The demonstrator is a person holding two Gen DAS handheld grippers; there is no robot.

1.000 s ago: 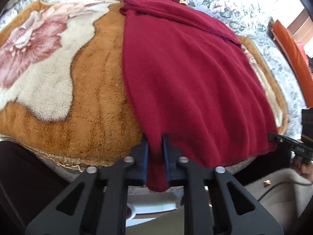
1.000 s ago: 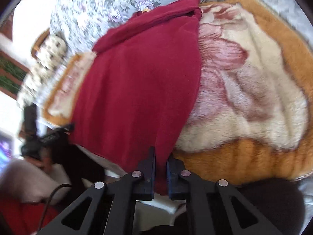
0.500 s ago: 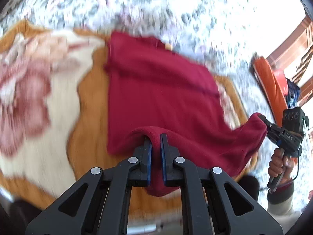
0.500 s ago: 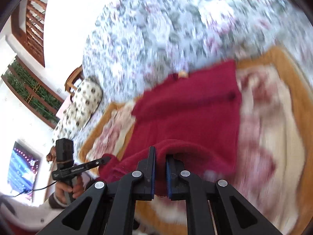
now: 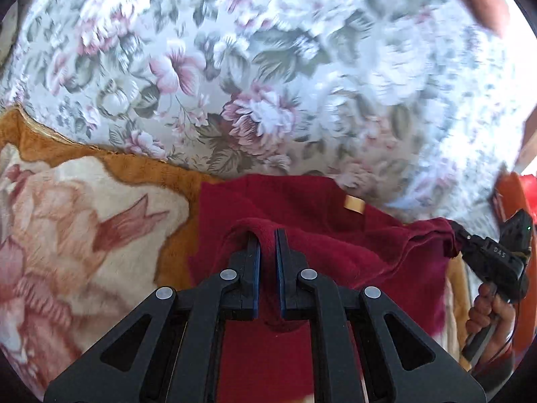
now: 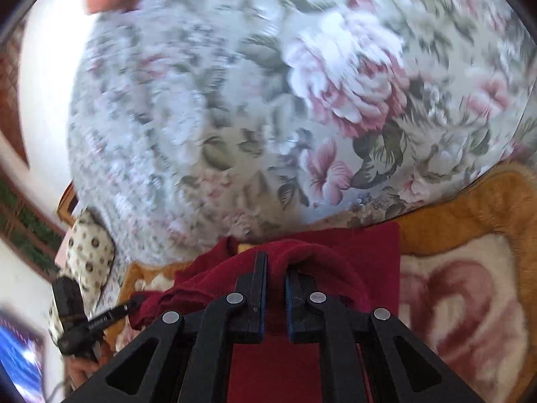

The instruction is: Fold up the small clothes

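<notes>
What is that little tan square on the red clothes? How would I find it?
Start at the big fluffy orange and cream flower blanket and find the dark red garment lying on it, pinched by the left claw and the right claw. Along the garment's far edge, beside the grey flowered bedcover, sits a small tan tag. It is the only pale patch on the plain red cloth.

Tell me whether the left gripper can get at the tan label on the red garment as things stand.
Probably not yet: the left gripper is shut on the red garment, though the tan label lies uncovered just ahead.
</notes>
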